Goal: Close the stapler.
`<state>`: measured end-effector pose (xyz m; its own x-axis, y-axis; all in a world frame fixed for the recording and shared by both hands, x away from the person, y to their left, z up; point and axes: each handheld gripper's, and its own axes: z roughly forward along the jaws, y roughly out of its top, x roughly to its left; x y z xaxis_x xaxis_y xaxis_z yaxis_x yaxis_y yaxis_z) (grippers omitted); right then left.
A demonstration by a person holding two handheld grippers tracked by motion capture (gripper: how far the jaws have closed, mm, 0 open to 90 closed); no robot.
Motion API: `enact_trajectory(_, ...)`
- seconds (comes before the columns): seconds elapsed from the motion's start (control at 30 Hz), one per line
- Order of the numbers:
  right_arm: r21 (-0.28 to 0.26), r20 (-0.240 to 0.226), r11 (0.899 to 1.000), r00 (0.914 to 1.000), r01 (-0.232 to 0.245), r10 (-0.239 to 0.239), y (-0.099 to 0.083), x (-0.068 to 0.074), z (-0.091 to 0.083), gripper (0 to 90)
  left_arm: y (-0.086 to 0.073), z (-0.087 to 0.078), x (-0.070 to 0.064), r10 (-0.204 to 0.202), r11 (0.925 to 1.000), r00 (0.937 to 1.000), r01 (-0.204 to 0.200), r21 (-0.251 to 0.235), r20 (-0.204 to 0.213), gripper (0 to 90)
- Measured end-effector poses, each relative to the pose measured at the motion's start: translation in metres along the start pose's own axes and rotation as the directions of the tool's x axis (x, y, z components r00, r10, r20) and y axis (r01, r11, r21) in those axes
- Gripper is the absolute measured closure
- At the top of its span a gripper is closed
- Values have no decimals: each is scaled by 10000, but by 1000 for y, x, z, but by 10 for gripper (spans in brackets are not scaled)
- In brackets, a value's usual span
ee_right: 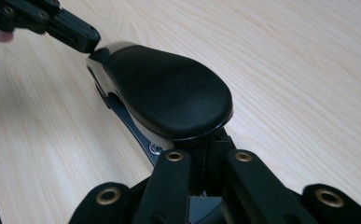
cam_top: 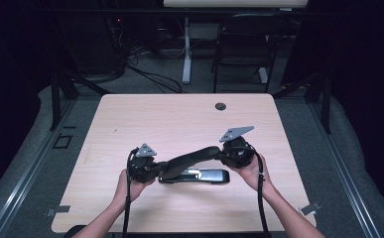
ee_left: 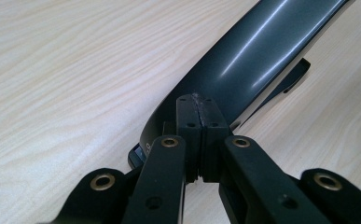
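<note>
A large black stapler [cam_top: 189, 158] lies on the near half of the wooden table [cam_top: 179, 114], its top arm raised at an angle above the silver base [cam_top: 207, 176]. My left gripper [cam_top: 152, 171] is shut, pads together, its tip [ee_left: 197, 100] against the stapler's hinge end [ee_left: 253, 51]. My right gripper [cam_top: 225, 154] sits at the raised front end of the arm. In the right gripper view the rounded black arm [ee_right: 169, 93] covers my right gripper's tips [ee_right: 208, 144], whose links stand drawn together. The left gripper [ee_right: 75, 35] touches the far end there.
A round cable hole [cam_top: 221, 106] sits near the table's far edge. Behind the table stand a dark chair [cam_top: 244, 44] and a white desk leg [cam_top: 186, 54], with cables on the floor. Both hands hold the grippers close to the table's near edge.
</note>
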<state>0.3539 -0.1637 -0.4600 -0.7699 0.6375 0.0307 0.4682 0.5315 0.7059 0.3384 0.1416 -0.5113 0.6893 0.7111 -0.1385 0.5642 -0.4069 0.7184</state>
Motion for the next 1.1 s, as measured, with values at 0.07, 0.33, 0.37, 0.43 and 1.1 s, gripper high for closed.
enact_trajectory(0.07, 108, 31, 9999, 10000, -47, 47, -3, -1, 1, 900, 0, 1, 0, -7, 10000, 10000, 7, 19, 0, 896)
enact_trajectory(0.33, 602, 165, 9979, 9996, -218, 208, -14, -7, 6, 900, -1, 4, 0, 27, 9999, 10000, -27, 121, -38, 889)
enact_trajectory(0.37, 636, 161, 9977, 9996, -223, 213, -16, -8, 7, 900, -1, 4, 0, 54, 9999, 10000, -53, 141, -44, 888)
enact_trajectory(0.43, 719, 166, 9971, 9996, -246, 234, -17, -9, 8, 900, -1, 4, -1, 78, 9999, 10000, -77, 154, -51, 886)
enact_trajectory(1.1, 2467, 235, 9683, 9991, -391, 344, -43, -22, 30, 882, -1, 0, 2, 74, 10000, 9999, -73, 66, -156, 841)
